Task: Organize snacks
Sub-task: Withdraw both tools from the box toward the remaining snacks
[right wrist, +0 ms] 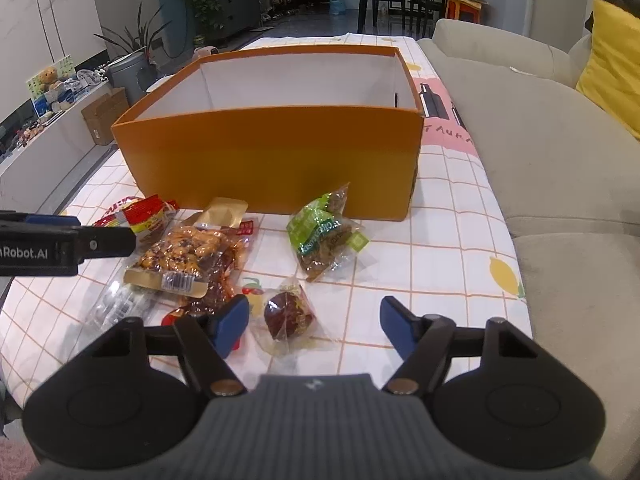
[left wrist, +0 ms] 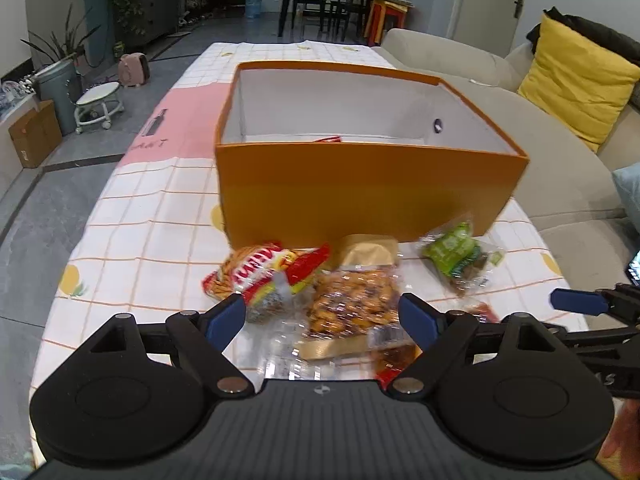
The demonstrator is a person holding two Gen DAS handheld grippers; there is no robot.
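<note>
An open orange box [left wrist: 360, 188] [right wrist: 276, 160] stands on the checked tablecloth; a red packet edge [left wrist: 328, 139] shows inside it. Snack packets lie in front of it: a red-yellow bag [left wrist: 264, 272] [right wrist: 140, 216], a gold-edged bag of brown nuts [left wrist: 352, 300] [right wrist: 180, 256], a green bag [left wrist: 456, 252] [right wrist: 324, 232] and a small clear pack with a dark round piece [right wrist: 286, 316]. My left gripper [left wrist: 322, 320] is open just above the nut bag. My right gripper [right wrist: 314, 324] is open, its fingers either side of the dark pack.
A beige sofa [right wrist: 540, 128] with a yellow cushion [left wrist: 576, 80] runs along the table's right side. Clear empty wrappers [right wrist: 116, 304] lie at the near left. The table edge [left wrist: 72, 248] drops to a grey floor on the left.
</note>
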